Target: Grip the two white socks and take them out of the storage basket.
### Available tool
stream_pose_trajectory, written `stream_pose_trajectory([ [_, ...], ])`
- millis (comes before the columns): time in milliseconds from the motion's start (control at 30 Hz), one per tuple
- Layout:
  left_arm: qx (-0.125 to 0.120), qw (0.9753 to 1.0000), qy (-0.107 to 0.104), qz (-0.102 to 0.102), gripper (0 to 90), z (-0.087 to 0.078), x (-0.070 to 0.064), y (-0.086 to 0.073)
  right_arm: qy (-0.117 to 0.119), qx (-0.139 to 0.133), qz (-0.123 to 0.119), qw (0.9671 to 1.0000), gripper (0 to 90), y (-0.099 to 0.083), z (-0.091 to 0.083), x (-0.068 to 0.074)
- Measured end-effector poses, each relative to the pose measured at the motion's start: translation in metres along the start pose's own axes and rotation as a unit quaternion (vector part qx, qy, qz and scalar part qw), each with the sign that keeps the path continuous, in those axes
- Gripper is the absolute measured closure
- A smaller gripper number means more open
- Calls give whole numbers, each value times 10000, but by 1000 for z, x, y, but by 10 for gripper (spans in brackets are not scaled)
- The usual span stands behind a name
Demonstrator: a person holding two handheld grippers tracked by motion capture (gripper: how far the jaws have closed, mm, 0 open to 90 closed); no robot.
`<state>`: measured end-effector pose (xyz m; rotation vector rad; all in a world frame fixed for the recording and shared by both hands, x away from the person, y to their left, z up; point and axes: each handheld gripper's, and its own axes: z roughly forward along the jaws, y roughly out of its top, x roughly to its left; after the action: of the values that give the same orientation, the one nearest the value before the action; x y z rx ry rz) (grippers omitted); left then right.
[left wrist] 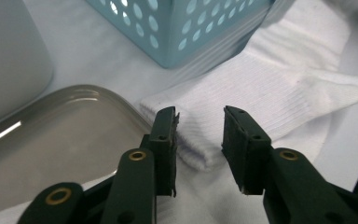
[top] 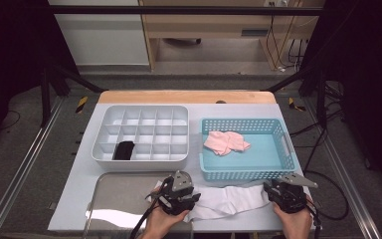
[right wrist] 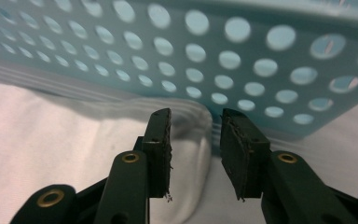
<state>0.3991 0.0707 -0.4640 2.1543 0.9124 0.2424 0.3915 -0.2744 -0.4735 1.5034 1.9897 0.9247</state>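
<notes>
A white sock [top: 229, 203] lies flat on the bench [top: 79, 199], just in front of the blue basket [top: 288, 154]. Each hand-held gripper, left [left wrist: 199, 135] and right [right wrist: 195, 140], stands released over one sock end. The grasp looks about to begin; next, both should lower and clench on the cloth.

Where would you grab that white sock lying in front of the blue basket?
Probably at its two ends. The white sock lies flat and stretched sideways, so the left tongs can pinch the folded cuff edge from above, and the right tongs the other end beside the blue basket.
</notes>
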Motion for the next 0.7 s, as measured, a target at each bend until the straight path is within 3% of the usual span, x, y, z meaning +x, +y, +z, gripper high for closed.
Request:
stream_pose_trajectory([
  [133, 19, 9999, 126, 7, 754, 3, 1, -2, 98, 195, 62, 9997, 730, -3, 5, -3],
  [333, -63, 9999, 76, -18, 859, 1, 1, -3, 133, 256, 86, 9995, 856, -1, 1, -1],
  [500, -352, 9993, -132, -68, 871, -16, 3, 0, 114, -45, 100, 9999, 872, 6, -14, 2],
  [700, -661, 9977, -158, -36, 872, -45, 9, 2, 282, -385, 11, 9989, 874, 17, -34, 14],
])
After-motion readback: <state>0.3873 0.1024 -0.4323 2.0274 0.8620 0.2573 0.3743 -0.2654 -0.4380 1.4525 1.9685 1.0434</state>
